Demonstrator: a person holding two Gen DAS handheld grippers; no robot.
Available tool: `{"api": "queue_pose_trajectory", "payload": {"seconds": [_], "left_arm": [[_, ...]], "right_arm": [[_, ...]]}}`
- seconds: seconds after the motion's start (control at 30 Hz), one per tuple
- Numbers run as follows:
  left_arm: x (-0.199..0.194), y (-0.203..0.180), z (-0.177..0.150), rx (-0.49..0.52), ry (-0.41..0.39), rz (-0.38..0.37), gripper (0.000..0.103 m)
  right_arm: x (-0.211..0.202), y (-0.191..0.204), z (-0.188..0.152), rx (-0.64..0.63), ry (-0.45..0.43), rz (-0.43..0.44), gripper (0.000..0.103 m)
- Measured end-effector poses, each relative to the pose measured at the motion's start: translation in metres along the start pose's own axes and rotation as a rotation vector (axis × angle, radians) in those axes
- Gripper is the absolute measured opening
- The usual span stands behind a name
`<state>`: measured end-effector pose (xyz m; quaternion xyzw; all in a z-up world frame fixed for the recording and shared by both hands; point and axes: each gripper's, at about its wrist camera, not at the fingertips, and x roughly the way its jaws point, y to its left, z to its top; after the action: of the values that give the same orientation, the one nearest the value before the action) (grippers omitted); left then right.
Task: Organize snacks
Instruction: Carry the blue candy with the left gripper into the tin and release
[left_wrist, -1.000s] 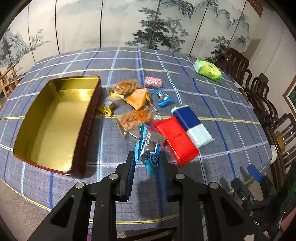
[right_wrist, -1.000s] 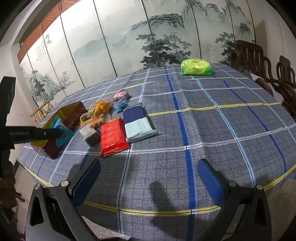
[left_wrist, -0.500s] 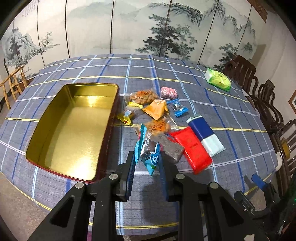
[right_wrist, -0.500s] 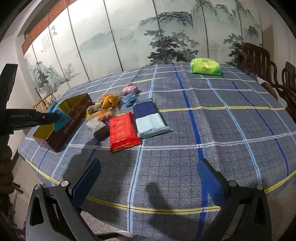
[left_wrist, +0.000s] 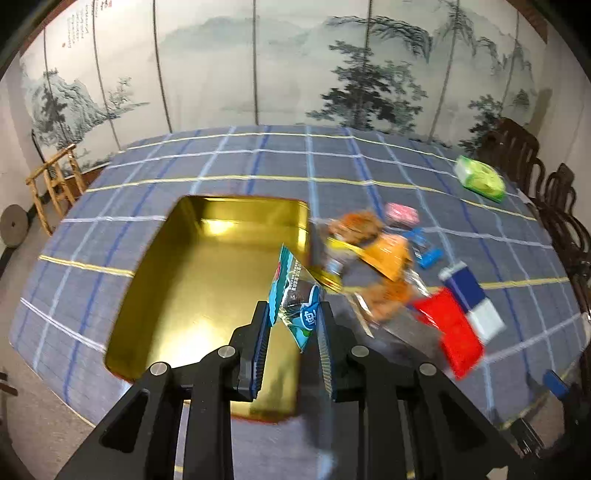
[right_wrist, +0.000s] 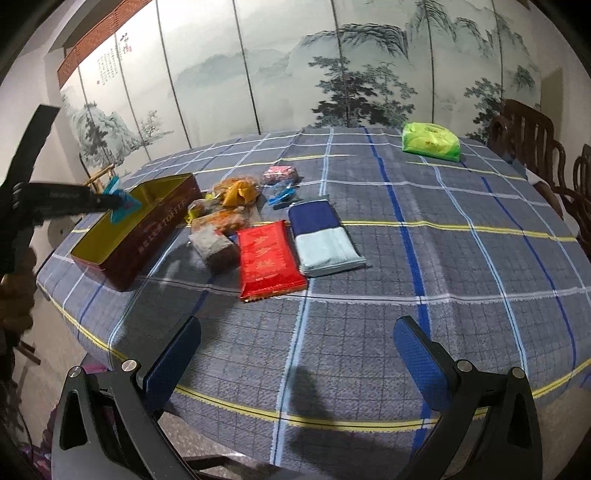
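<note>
Packet (left_wrist: 295, 295), teal, clamped in left hand-held gripper (left_wrist: 293, 325), long axis tilted upward over tin (left_wrist: 177, 295); right hand-held gripper (right_wrist: 295, 354) apart.

The left hand-held gripper (left_wrist: 293, 317), clamped on the teal snack packet (left_wrist: 295, 299), now hangs over the open gold tin (left_wrist: 207, 280); a second ago it was over the counter (right_wrist: 369, 295) right of the tin. In the right wrist view, packet and gripper now sit above the tin's far left corner, and the snack pile appears nearer centre frame.
</note>
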<state>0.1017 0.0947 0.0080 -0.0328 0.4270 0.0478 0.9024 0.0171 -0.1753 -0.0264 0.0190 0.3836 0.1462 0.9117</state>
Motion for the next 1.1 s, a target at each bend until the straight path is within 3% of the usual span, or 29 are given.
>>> {"api": "queue_pose_trajectory", "payload": {"seconds": [0.3,0.57,0.67,0.7,0.87,0.93,1.1], "left_arm": [[0.047,0.044,0.036,0.026,0.049,0.110,0.022],[0.101,0.070,0.048,0.041,0.162,0.172,0.025],[0.105,0.076,0.049,0.032,0.161,0.193,0.039],[0.104,0.078,0.048,0.023,0.161,0.194,0.049],[0.066,0.085,0.042,-0.023,0.089,0.141,0.055],[0.046,0.087,0.036,-0.033,0.054,0.137,0.070],[-0.006,0.093,0.008,-0.090,-0.037,0.098,0.075]], "right_arm": [[0.010,0.025,0.014,-0.105,0.009,0.029,0.103],[0.032,0.064,0.048,-0.301,-0.012,0.114,0.103],[0.047,0.077,0.057,-0.371,0.001,0.157,0.103],[0.054,0.081,0.060,-0.395,0.011,0.170,0.103],[0.086,0.094,0.073,-0.488,0.063,0.212,0.103],[0.098,0.095,0.080,-0.508,0.090,0.220,0.098],[0.117,0.096,0.093,-0.526,0.156,0.257,0.088]]}}
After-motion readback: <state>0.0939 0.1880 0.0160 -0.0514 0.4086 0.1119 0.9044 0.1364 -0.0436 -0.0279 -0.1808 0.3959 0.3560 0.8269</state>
